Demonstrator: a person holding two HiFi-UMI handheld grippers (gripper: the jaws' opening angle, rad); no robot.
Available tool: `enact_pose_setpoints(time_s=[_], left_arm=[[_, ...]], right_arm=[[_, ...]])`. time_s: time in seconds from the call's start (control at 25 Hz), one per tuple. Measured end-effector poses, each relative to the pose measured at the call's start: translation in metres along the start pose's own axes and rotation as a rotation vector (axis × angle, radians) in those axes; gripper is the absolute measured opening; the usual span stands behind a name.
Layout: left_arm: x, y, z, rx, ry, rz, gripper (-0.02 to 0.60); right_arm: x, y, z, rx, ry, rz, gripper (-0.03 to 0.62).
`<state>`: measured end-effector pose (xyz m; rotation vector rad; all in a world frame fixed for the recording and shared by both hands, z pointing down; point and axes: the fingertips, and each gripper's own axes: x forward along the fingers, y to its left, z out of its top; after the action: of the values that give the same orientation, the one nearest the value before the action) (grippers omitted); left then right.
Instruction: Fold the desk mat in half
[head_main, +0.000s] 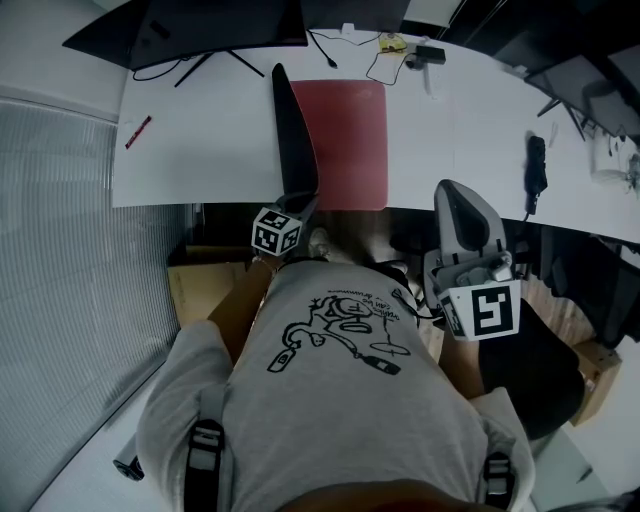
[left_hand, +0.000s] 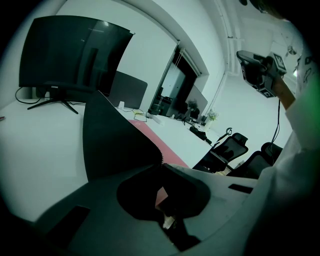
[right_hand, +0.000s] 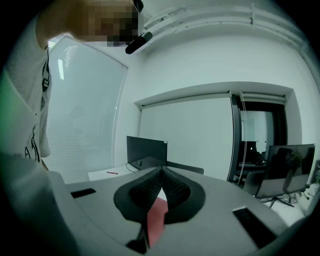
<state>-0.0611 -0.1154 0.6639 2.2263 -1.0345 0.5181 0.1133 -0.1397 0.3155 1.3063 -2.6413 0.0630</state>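
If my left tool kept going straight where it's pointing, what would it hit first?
Probably the desk mat the left tool grips: its raised black underside stands just ahead, though depth is unclear.

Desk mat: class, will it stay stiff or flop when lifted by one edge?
Probably flexible, not limp: the desk mat, pinched by the left gripper, rises as one smooth curved flap. Likely light: one pinch holds that side up.

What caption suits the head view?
Left gripper holds the left edge of the red mat up off the white desk, black underside showing.
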Motion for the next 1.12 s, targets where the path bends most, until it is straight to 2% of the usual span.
enact_pose_setpoints(time_s=[0.64,1.12], left_arm=[[0.017,-0.020,0.002,0.015,0.024,0.000,0.031],[0.032,-0.041,-0.005,0.029,0.063,-0.026,0.031]], right_arm=[[-0.020,-0.018,-0.001,-0.002,0.002,0.002,0.006],[-0.029,-0.028,-0.002,-0.006,0.002,0.011,0.006]])
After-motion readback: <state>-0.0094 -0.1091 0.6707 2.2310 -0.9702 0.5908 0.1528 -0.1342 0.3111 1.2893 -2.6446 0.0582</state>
